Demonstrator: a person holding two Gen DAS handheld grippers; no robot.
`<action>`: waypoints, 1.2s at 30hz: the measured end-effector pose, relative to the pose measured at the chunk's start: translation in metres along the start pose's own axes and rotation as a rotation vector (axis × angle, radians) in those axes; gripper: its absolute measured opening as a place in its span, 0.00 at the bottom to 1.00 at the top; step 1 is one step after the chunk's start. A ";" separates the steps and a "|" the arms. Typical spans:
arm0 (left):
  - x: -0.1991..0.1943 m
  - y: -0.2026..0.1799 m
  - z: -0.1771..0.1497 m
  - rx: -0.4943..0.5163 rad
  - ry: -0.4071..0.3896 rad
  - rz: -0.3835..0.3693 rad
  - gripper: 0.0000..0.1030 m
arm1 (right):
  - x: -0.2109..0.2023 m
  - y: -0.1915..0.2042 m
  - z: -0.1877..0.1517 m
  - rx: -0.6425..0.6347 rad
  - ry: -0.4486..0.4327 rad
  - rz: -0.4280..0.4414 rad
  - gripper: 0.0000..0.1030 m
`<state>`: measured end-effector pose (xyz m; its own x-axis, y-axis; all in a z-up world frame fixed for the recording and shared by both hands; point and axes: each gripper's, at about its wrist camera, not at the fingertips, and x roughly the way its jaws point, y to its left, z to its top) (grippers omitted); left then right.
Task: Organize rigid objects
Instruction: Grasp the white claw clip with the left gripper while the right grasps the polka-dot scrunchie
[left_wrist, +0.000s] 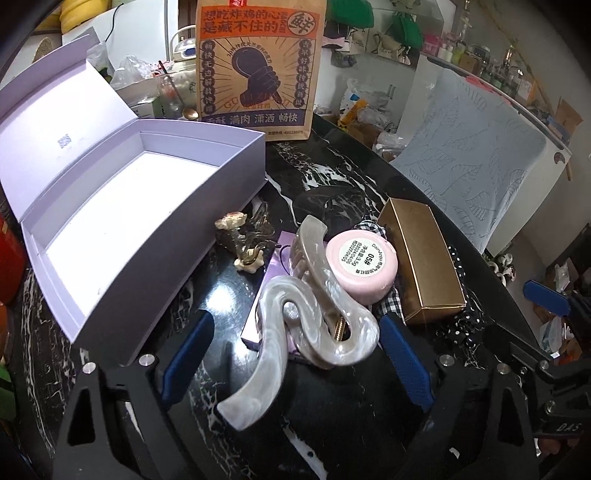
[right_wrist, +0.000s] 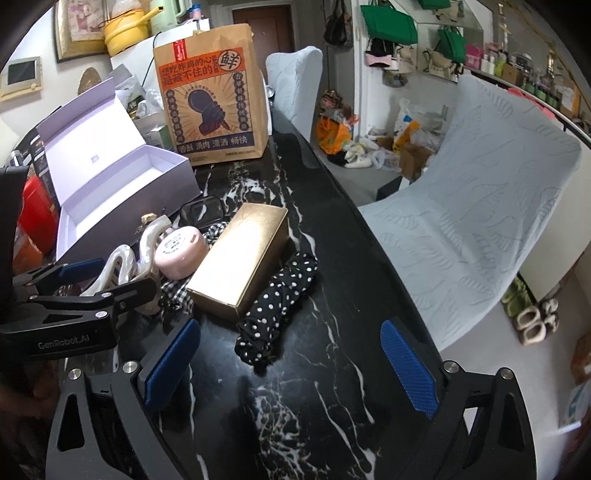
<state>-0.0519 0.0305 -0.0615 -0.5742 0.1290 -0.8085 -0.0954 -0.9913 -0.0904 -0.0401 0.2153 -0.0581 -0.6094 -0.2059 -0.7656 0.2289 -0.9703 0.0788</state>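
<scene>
A pearly white hair claw (left_wrist: 314, 325) lies on the black marble table (left_wrist: 332, 173), on top of a small purple card. My left gripper (left_wrist: 295, 358) is open around it, a blue pad on each side, neither one pressing. Beyond the claw are a pink round compact (left_wrist: 364, 269), a gold box (left_wrist: 421, 258) and a small clear flowered clip (left_wrist: 247, 236). An open lavender box (left_wrist: 129, 206) stands empty at left. My right gripper (right_wrist: 291, 365) is open over bare marble, just short of a black polka-dot cloth (right_wrist: 277, 302). The right wrist view also shows the left gripper (right_wrist: 110, 277) around the claw (right_wrist: 122, 262).
A tall printed paper bag (right_wrist: 214, 99) stands behind the lavender box. A checked cloth (right_wrist: 177, 295) lies under the compact and a black pouch (right_wrist: 201, 210) behind it. Chairs with pale blue covers (right_wrist: 480, 206) line the table's right edge. Clutter fills the far left.
</scene>
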 end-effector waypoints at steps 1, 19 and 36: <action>0.002 0.000 0.001 0.002 0.001 -0.001 0.85 | 0.003 -0.001 0.001 0.004 0.006 0.006 0.96; -0.001 -0.001 -0.003 0.031 0.002 -0.031 0.56 | 0.029 -0.004 -0.001 0.030 0.072 0.092 0.55; -0.017 0.008 -0.027 -0.016 0.020 -0.051 0.56 | 0.015 -0.010 -0.025 0.018 0.089 0.075 0.19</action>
<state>-0.0208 0.0192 -0.0639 -0.5524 0.1794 -0.8140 -0.1110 -0.9837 -0.1415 -0.0324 0.2248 -0.0858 -0.5210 -0.2662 -0.8110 0.2568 -0.9550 0.1485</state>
